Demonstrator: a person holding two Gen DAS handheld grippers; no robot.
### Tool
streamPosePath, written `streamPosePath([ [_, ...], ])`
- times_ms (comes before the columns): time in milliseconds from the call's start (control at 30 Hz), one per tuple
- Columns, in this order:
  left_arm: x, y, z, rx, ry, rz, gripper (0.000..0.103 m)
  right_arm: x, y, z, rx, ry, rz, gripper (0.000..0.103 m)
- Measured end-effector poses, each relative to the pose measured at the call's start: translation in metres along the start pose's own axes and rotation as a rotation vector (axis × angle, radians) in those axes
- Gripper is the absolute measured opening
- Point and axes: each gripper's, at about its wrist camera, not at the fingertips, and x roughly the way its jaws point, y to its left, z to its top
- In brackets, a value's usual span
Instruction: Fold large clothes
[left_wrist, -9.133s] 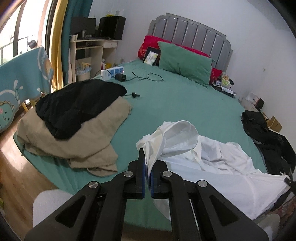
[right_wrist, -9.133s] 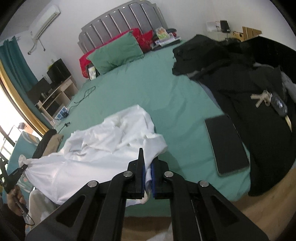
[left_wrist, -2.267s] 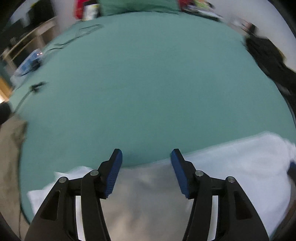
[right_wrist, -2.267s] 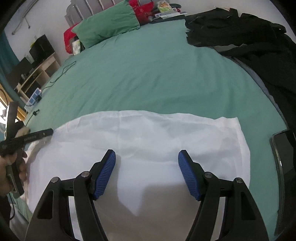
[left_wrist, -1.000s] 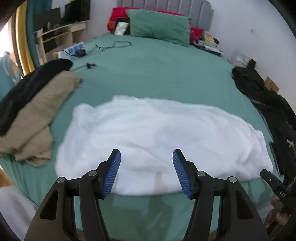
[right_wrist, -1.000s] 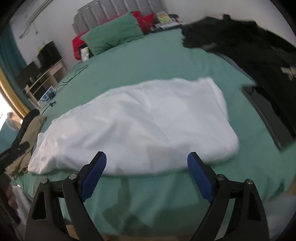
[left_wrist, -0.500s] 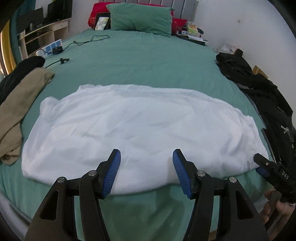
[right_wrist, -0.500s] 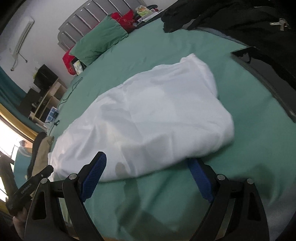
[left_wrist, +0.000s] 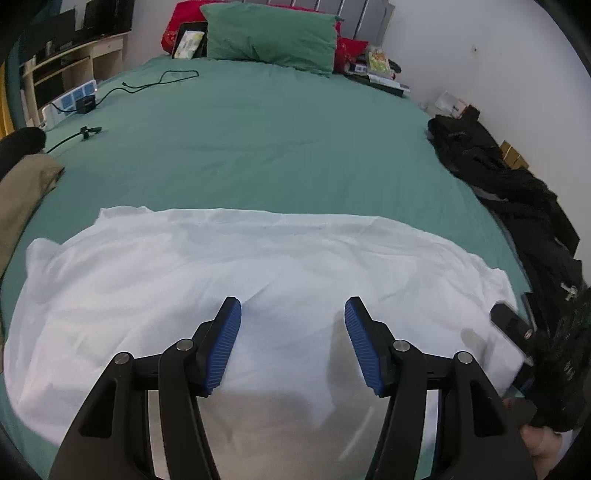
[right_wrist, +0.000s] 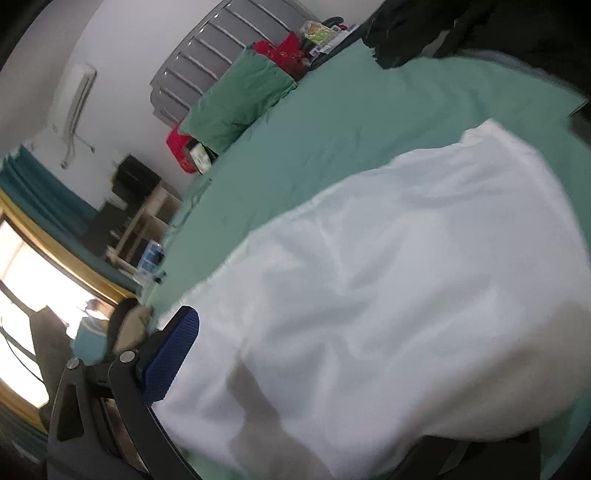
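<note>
White garment (left_wrist: 266, 280) lies spread flat across the near part of the green bed (left_wrist: 258, 147), long side running left-right, near edge at the foot of the bed; some soft wrinkles, small bump at its far-left corner. No containers in view holding anything, the bed just carries stuff: green pillow (left_wrist: 269, 33) at the headboard w/ red cushions (left_wrist: 177, 22) behind it, a framed picture (left_wrist: 188, 42) leaning beside the pillow, black cable (left_wrist: 162, 79) running to a power strip (left_wrist: 70, 101) at the left edge, tan garment (left_wrist: 22, 192) w/ a black one (left_wrist: 20, 146) on top at far left, pile of black clothes (left_wrist: 517, 199) along the right side

Left gripper (left_wrist: 293, 339) is low over the garment's near edge, pointing toward the headboard, level, jaws wide apart, nothing between the blue pads (left_wrist: 225, 347); cloth sits right under them. Right gripper (left_wrist: 511, 328) shows in the left cam at the garment's right end, a hand (left_wrist: 535, 439) below it in the corner

Right cam is rolled hard, so the bed tilts. Only one blue pad (right_wrist: 171, 354) of the right gripper shows, at lower left, touching or just beside the garment (right_wrist: 388, 295) edge; other finger is hidden under the cloth at lower right, so jaws look wide w/ cloth lying across the gap, no grip visible

Tiny white print on the right gripper's body in the left cam, too small to read
</note>
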Motion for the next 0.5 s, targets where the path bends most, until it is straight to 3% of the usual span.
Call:
streamPosePath([
  [100,0.025,-0.004,-0.002,0.029,0.064,0.02,0.062,0.009,0.006,0.001,-0.005,0.008,0.021,0.103],
  [167,0.032,-0.005,-0.007,0.037,0.067,0.029,0.062,0.014,0.013,-0.002,-0.036,0.034,0.036,0.097],
  [300,0.034,-0.011,-0.011,0.062,0.044,0.058,0.062,0.027,0.016,-0.006,-0.049,0.106,0.038,0.04],
  [333,0.034,-0.011,-0.011,0.061,0.044,0.059,0.062,0.029,0.013,-0.007,-0.028,0.119,0.062,0.031],
  [400,0.033,-0.012,-0.012,0.063,0.039,0.062,0.062,0.03,0.012,-0.007,-0.011,0.124,0.095,0.024],
  [500,0.033,-0.015,-0.014,0.077,0.041,0.069,0.062,0.025,0.028,-0.008,-0.079,0.116,0.075,0.02],
])
